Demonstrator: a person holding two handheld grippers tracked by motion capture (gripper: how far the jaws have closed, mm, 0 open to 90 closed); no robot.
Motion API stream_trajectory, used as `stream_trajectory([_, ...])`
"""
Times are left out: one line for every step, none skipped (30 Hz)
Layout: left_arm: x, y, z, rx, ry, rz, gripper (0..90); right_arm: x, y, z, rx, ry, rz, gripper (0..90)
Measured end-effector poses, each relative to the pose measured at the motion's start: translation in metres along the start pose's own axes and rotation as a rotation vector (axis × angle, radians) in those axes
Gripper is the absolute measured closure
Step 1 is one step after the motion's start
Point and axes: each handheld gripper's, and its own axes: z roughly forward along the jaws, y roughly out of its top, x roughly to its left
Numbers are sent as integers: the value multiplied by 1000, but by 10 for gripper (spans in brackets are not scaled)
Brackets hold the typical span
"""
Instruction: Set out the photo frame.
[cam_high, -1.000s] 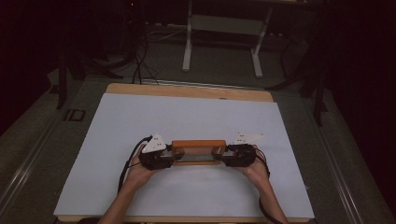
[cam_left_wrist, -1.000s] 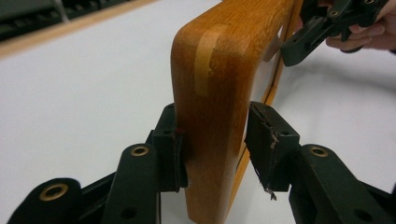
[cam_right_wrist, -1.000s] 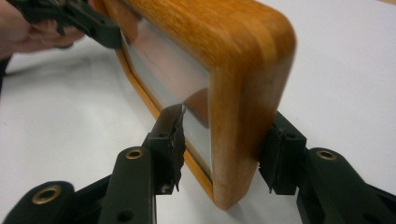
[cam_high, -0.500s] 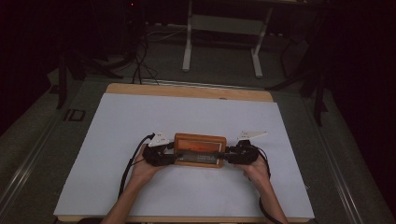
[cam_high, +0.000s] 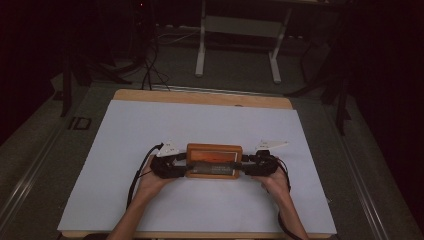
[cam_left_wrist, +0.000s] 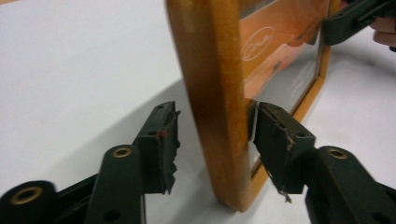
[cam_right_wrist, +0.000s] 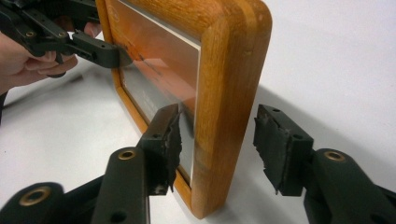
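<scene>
A wooden picture frame (cam_high: 214, 161) with a glass front stands on its long edge on the white table top (cam_high: 200, 125), between my two grippers. The left gripper (cam_high: 183, 165) straddles its left end; in the left gripper view the frame's side (cam_left_wrist: 212, 84) sits between the jaws, and the left pad (cam_left_wrist: 163, 140) stands clear of the wood. The right gripper (cam_high: 245, 165) straddles the right end, with a gap between the frame (cam_right_wrist: 229, 93) and the outer pad (cam_right_wrist: 275, 144). Both pairs of jaws have just been opening.
The white sheet covers a wooden table whose far edge (cam_high: 200, 96) shows. Behind it on the dark floor stand white stand legs (cam_high: 201, 55) and cables (cam_high: 150, 60). A black cable (cam_high: 137, 172) trails from the left gripper.
A second ago the frame showed as a thin strip between the grippers; now its front face shows, so it has tipped. Both hands sit slightly nearer the table's front edge.
</scene>
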Motion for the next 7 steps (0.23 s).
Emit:
stream_trajectory([1, 0, -2, -3, 1, -5, 469, 0, 0, -1, -1, 2, -1, 470])
stream_trajectory([2, 0, -3, -7, 3, -11, 451, 0, 0, -2, -1, 0, -4, 455])
stream_trajectory([3, 0, -5, -9, 3, -16, 435, 0, 0, -3, -3, -3, -6, 442])
stream_trajectory([3, 1, -9, -13, 4, -18, 417, 1, 0, -5, -6, -5, -9, 423])
stream_trajectory([3, 1, -13, -13, 1, -13, 399, 1, 1, -7, -9, -3, -13, 407])
stream_trajectory([2, 2, -17, -14, -1, -4, 376, 2, 1, -10, -11, 1, -16, 395])
stream_trajectory([1, 2, -22, -16, 1, 3, 358, 2, 2, -14, -11, 4, -25, 382])
